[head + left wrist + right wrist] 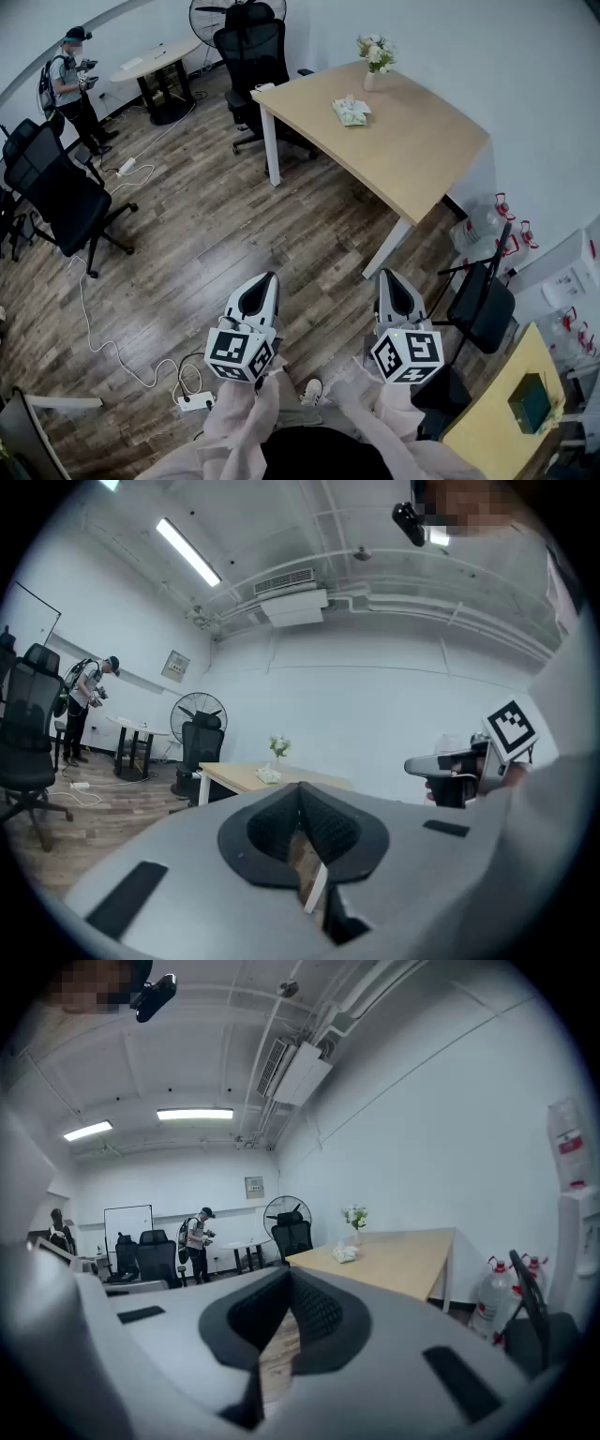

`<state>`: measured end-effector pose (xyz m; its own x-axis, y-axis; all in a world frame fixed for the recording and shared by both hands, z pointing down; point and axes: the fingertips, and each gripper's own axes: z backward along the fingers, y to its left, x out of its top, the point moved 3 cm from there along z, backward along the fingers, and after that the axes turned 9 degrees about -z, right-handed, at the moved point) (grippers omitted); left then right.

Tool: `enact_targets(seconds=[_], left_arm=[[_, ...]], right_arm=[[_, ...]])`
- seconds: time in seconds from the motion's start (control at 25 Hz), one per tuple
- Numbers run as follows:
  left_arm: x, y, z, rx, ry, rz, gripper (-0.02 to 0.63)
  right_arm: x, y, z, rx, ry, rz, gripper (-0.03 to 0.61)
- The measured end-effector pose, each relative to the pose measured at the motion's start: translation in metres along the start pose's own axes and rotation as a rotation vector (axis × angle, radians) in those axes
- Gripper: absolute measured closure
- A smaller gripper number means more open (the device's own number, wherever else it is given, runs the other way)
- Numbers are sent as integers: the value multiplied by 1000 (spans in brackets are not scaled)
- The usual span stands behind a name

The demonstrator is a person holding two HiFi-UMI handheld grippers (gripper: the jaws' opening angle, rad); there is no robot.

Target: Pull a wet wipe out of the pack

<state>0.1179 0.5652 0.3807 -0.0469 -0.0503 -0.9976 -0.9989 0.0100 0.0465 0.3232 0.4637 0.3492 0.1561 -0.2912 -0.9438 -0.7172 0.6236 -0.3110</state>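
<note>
I see the left gripper [271,277] and the right gripper [386,274] side by side over the floor [216,234]. Well ahead of both sets of fingers, a little to the right, stands the table [422,159]. The wet wipe pack [351,112] lies on its far half, with the flower vase [374,58] just behind it. A desk chair [251,52] sits at the table's far left corner, and a fan [225,11] is behind that. Far off to the left of my left fingers is a swivel chair [56,187]. Beyond it a person [75,80] stands beside a round table [159,58]. A folding chair [480,302] stands near, right of my right fingers, with water bottles [487,220] past it. A power strip [195,401] lies on the floor behind and left of my left fingers.
</note>
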Motion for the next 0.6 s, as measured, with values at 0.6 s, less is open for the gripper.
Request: enact_targets(seconds=[0.6], left_arm=[[2,-35,29,70,-11,-8,603]], right_arm=[[2,-12,22,44,-23,7,566]])
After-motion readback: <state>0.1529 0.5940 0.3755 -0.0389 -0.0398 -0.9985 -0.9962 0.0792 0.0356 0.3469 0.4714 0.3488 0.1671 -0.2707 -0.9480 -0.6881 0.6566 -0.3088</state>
